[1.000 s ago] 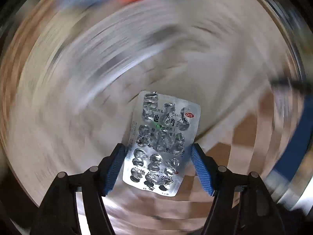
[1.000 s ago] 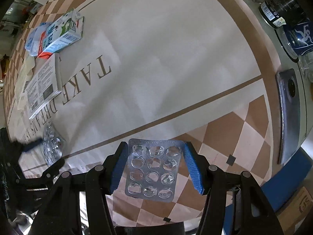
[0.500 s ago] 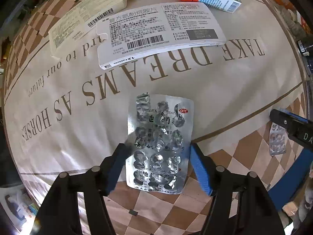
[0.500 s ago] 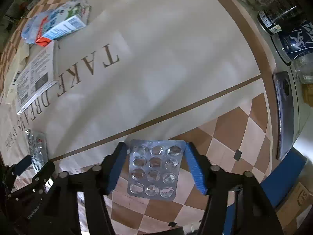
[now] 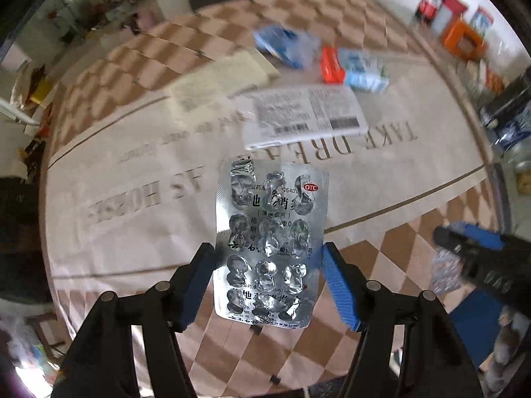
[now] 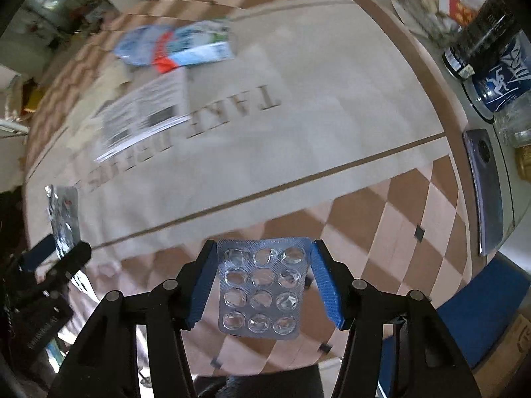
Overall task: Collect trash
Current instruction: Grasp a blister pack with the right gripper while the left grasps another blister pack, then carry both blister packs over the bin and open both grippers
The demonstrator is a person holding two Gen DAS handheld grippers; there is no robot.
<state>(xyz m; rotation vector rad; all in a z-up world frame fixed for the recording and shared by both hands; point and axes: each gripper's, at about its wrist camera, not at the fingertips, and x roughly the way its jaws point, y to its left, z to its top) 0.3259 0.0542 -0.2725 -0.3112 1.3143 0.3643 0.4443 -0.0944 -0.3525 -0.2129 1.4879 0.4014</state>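
My left gripper (image 5: 268, 282) is shut on a crumpled silver blister pack (image 5: 270, 242) with printed foil and holds it above the tablecloth (image 5: 132, 179). My right gripper (image 6: 262, 285) is shut on a second empty blister pack (image 6: 262, 287), clear bubbles up, above the checkered border of the cloth (image 6: 332, 126). Each gripper shows in the other's view: the right one at the right edge (image 5: 471, 248), the left one at the lower left (image 6: 56, 252) with its pack (image 6: 63, 215).
On the cloth lie a white medicine box (image 5: 305, 116), a beige flattened box (image 5: 219, 83), a blue-and-red carton (image 5: 355, 69) and a blue wrapper (image 5: 285, 44). A phone (image 6: 484, 182) and dark bottles (image 6: 491, 46) stand past the table's right edge.
Both grippers have lifted and tilted up with their blister packs, so more of the far table and room shows. Both grips are unchanged.
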